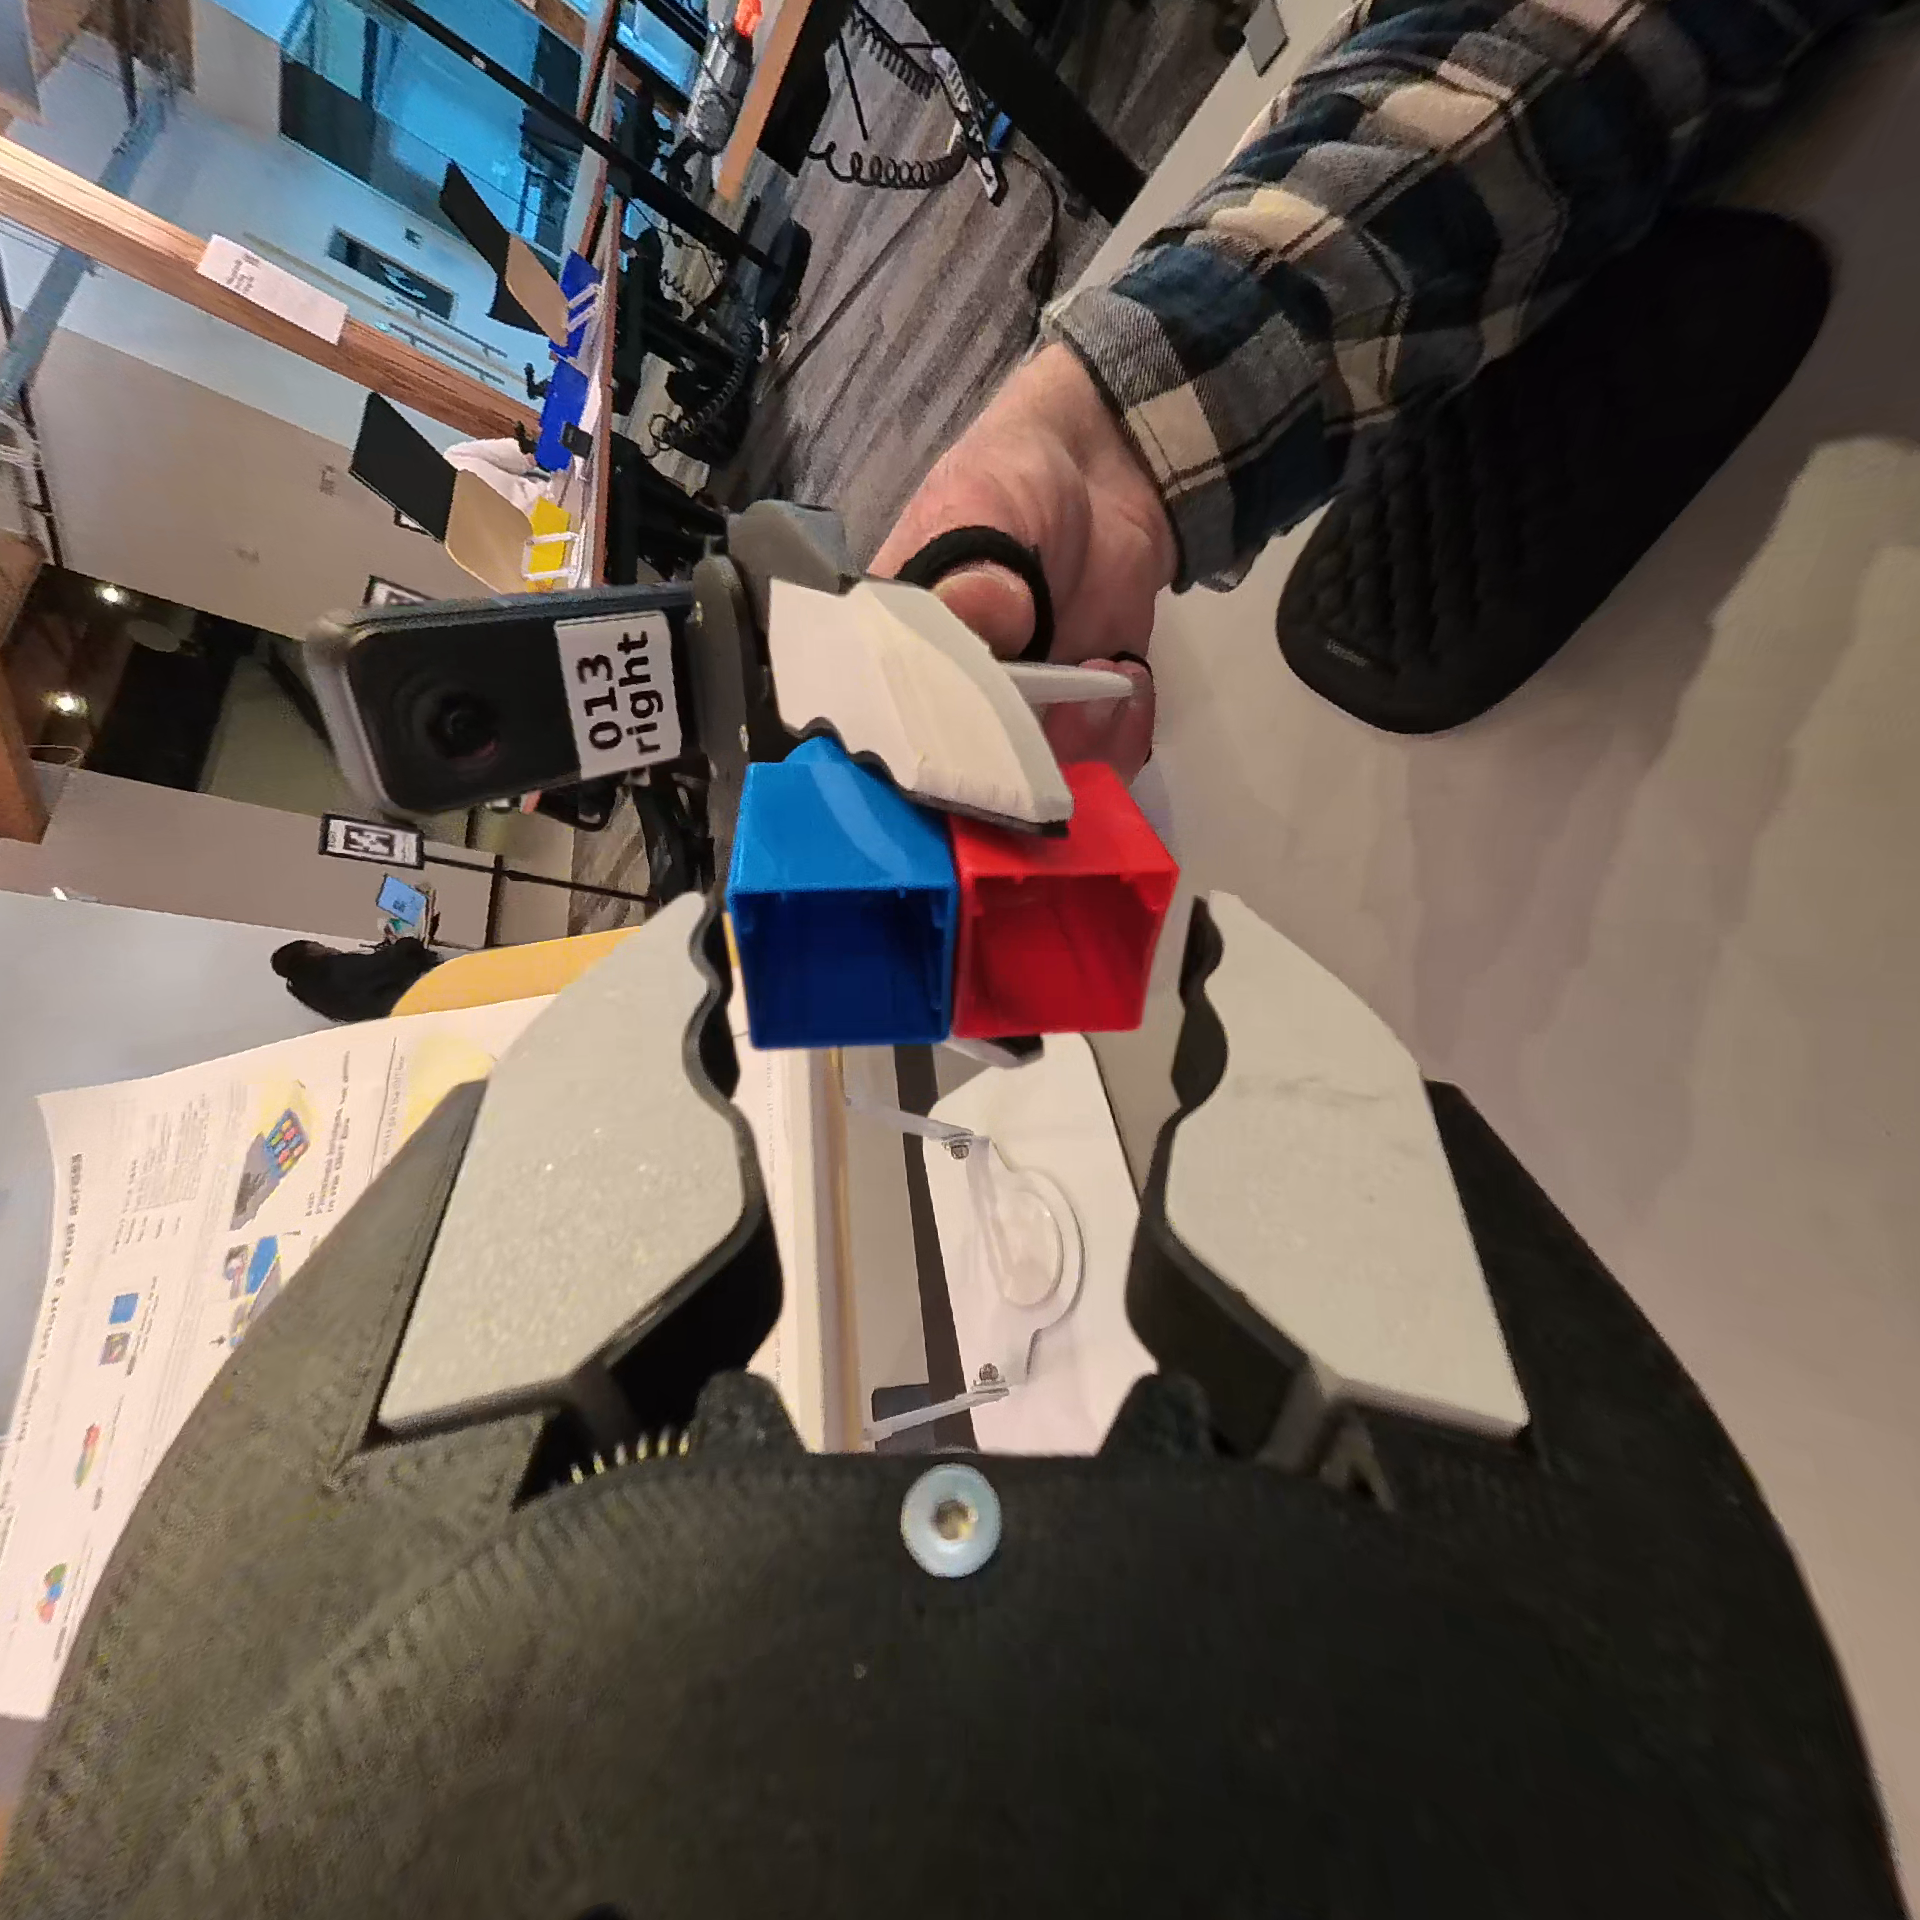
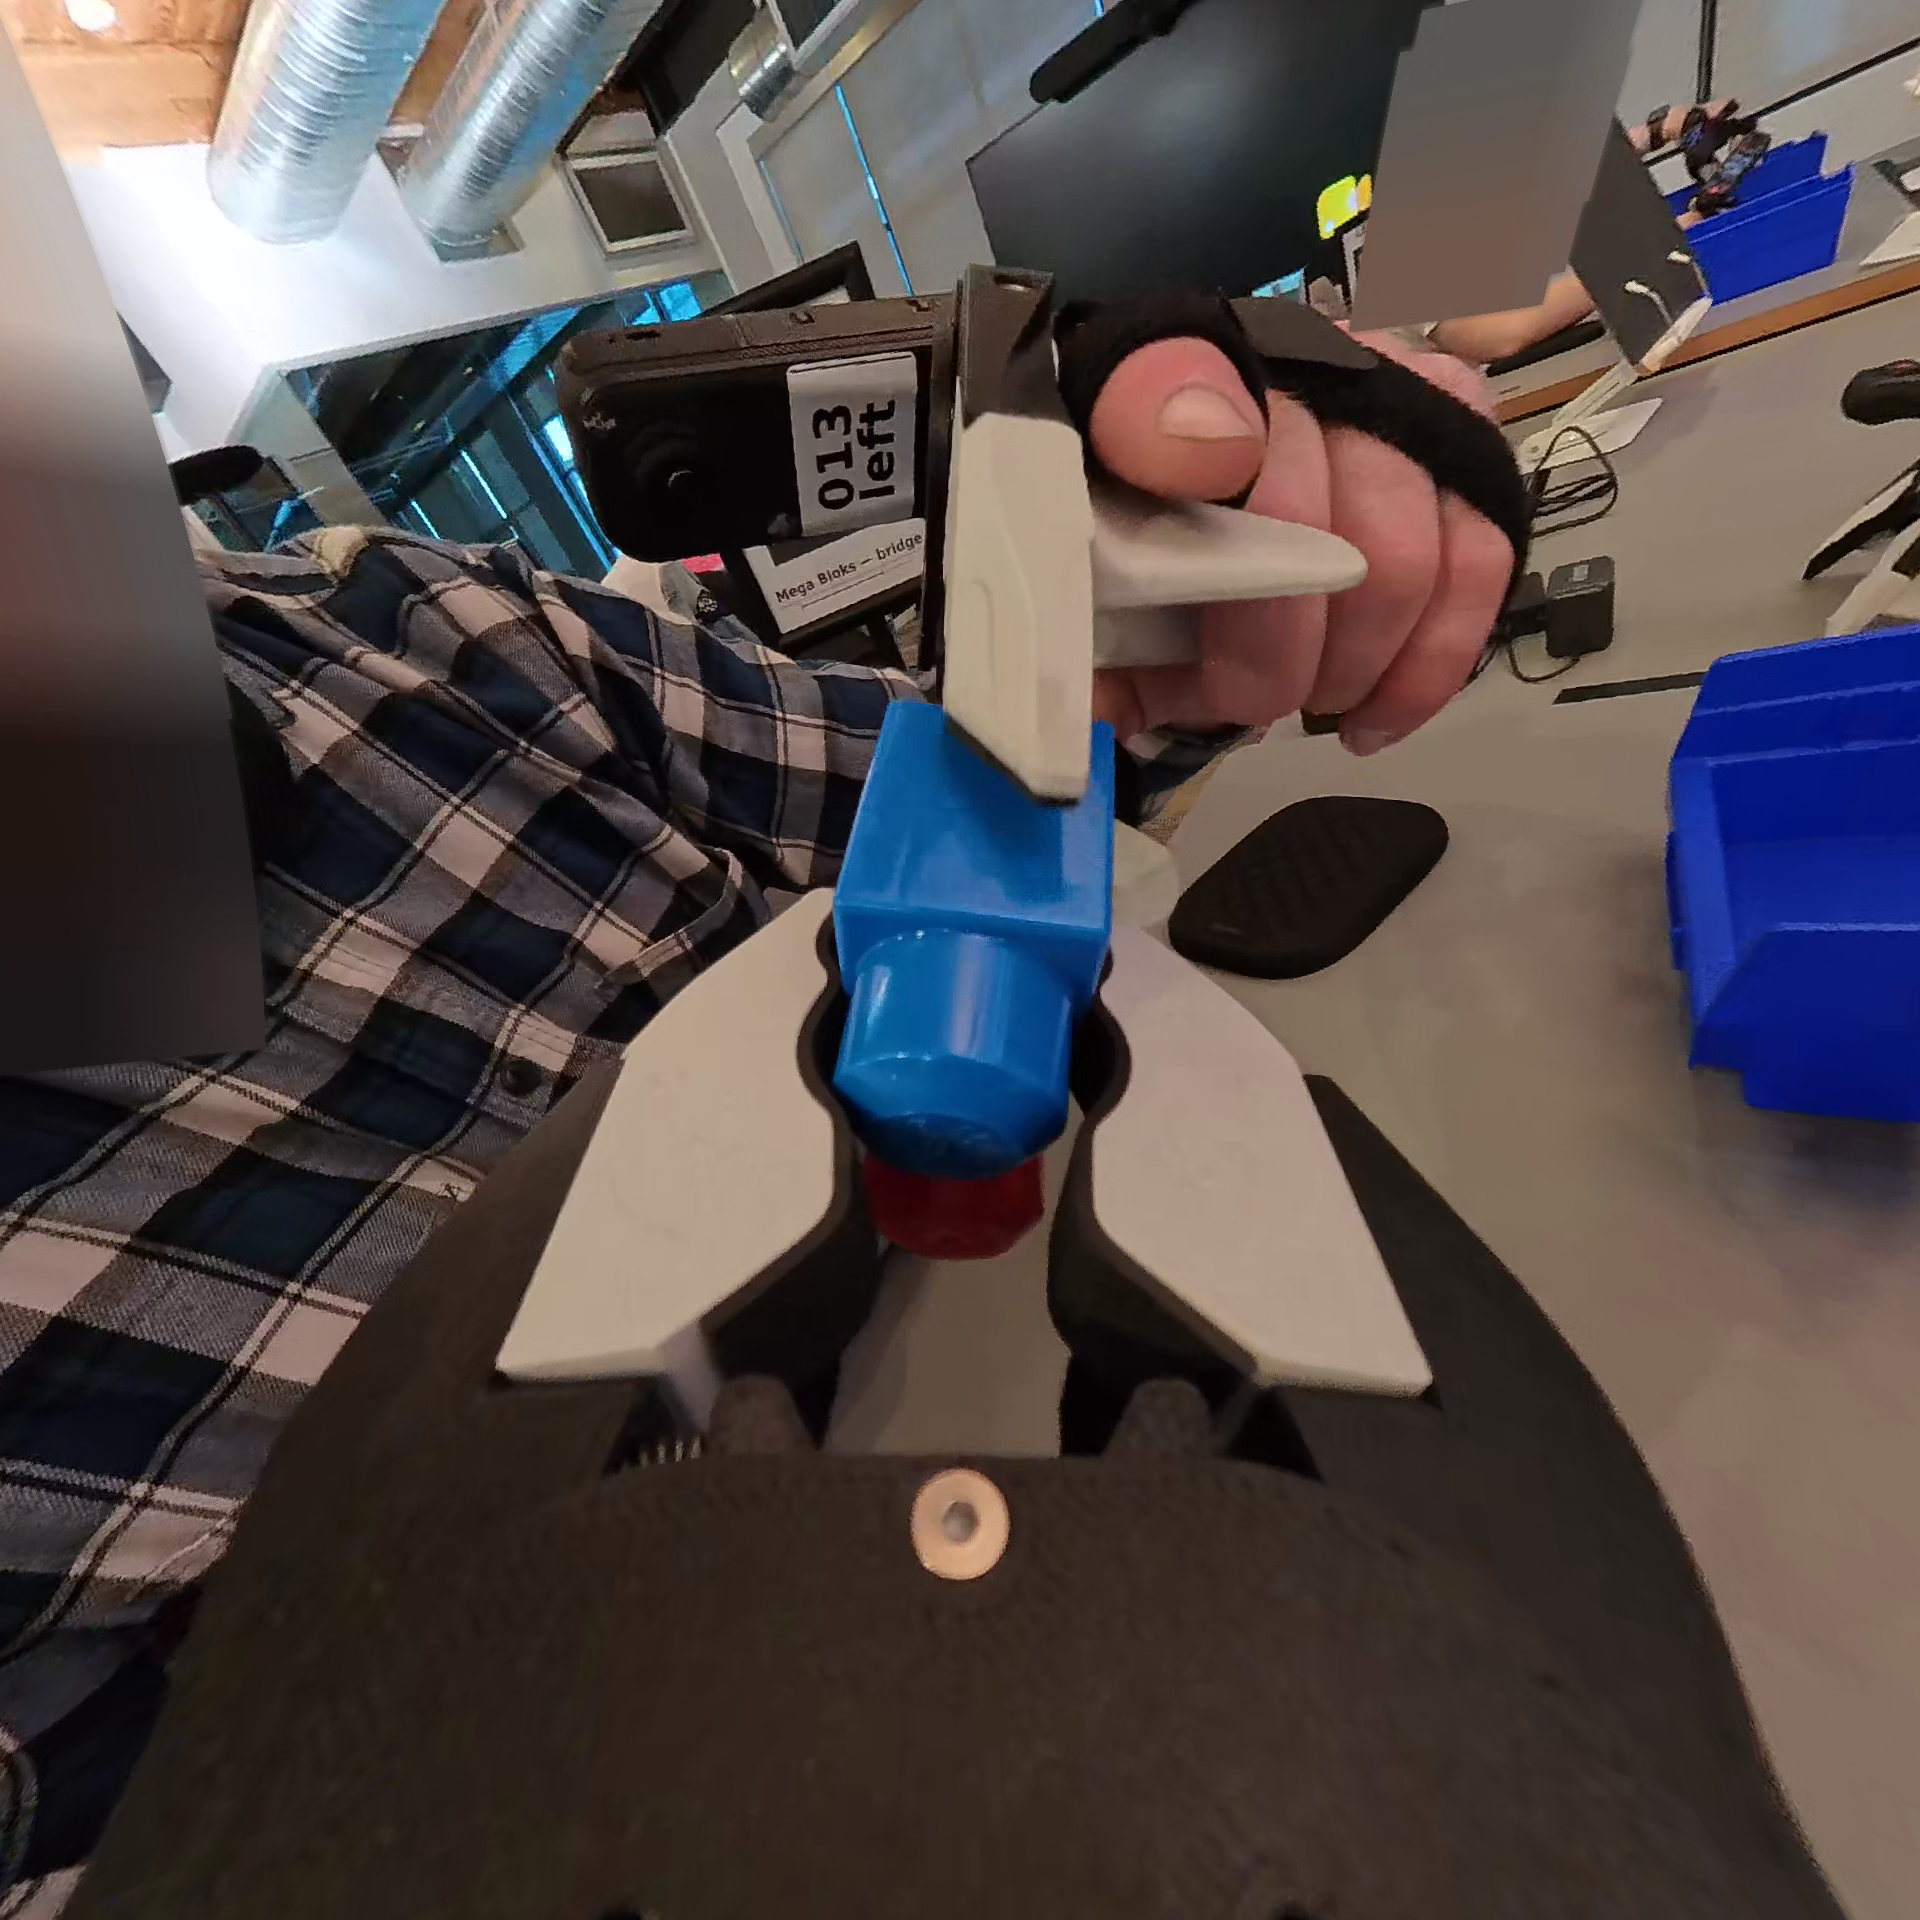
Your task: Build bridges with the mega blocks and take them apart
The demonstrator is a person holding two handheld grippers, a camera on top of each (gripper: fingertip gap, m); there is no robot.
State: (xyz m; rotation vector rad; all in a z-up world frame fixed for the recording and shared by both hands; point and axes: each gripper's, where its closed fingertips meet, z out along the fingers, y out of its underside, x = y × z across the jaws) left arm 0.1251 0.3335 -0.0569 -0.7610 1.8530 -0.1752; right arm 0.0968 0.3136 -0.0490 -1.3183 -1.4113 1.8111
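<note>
Two blocks, the blue block (image 1: 842,914) and the red block (image 1: 1060,914), sit side by side, faces touching, held in the air above the table (image 1: 1558,935). The right gripper (image 2: 961,1029) is clamped across the pair near their studded ends. The left gripper (image 1: 951,971) stands with its jaws wide apart either side of the pair at their hollow ends. Its left pad sits at the blue face and its right pad shows a gap off the red face, so it grips nothing.

Assessment: both blocks appear to be hollow, thin-walled moulded plastic, so light, stiff and glossy, and liable to slip under angled pressure. Best hold is square on opposite flat side walls, clear of the open rim, which may flex.
</note>
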